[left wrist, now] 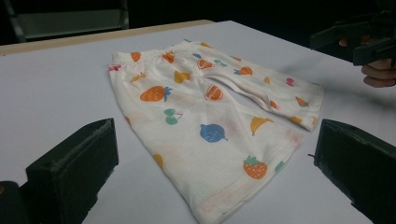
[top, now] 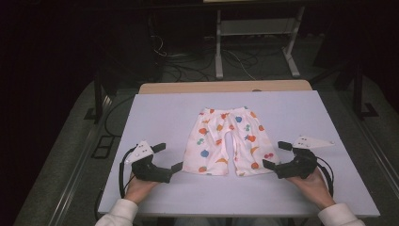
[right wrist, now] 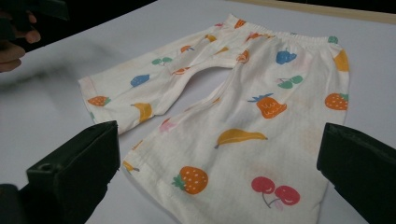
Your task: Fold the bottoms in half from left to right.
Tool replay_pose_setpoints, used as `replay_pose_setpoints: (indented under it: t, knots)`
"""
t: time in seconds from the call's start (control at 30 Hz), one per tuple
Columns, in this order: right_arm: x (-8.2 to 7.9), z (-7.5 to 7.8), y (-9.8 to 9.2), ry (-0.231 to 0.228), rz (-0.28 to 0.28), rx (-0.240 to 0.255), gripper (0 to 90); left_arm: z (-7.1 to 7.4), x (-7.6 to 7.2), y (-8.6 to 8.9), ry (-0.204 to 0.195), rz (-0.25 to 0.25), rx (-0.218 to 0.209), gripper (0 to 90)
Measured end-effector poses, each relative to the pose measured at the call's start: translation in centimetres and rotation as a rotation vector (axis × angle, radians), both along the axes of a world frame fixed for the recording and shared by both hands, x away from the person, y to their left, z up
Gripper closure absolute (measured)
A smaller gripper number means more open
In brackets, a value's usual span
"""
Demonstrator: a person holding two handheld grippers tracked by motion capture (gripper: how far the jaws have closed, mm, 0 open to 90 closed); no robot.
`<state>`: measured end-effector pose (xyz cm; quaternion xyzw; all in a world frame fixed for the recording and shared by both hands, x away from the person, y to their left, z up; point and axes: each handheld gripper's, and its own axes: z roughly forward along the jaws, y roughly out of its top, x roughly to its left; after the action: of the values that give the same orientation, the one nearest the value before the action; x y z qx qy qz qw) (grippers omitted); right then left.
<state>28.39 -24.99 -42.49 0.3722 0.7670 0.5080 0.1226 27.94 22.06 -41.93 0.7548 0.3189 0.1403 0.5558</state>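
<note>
A small pair of white trousers [top: 227,140] printed with coloured fruit lies flat on the white table [top: 160,113], waistband at the far end, legs toward me. My left gripper [top: 168,157] rests on the table just left of the left leg hem, open with nothing between its jaws. My right gripper [top: 276,154] sits just right of the right leg hem, likewise open and holding nothing. The left gripper view looks across the trousers [left wrist: 210,121] with the other gripper [left wrist: 359,39] far right. The right gripper view has the near trouser leg [right wrist: 243,140] between its wide jaws.
The table's wooden back edge [top: 226,86] borders a dark floor with cables and a white metal stand [top: 256,42]. A grey floor strip runs along each side. Bare tabletop lies all around the trousers.
</note>
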Motion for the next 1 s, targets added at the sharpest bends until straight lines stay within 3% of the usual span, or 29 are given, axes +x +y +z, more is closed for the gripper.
replay_pose_setpoints:
  t: [1.0]
  knots:
    - [-0.02,0.21,-0.22,-0.004,-0.019,0.006,0.0,0.00,0.13,0.12,-0.009,0.024,0.027,0.0]
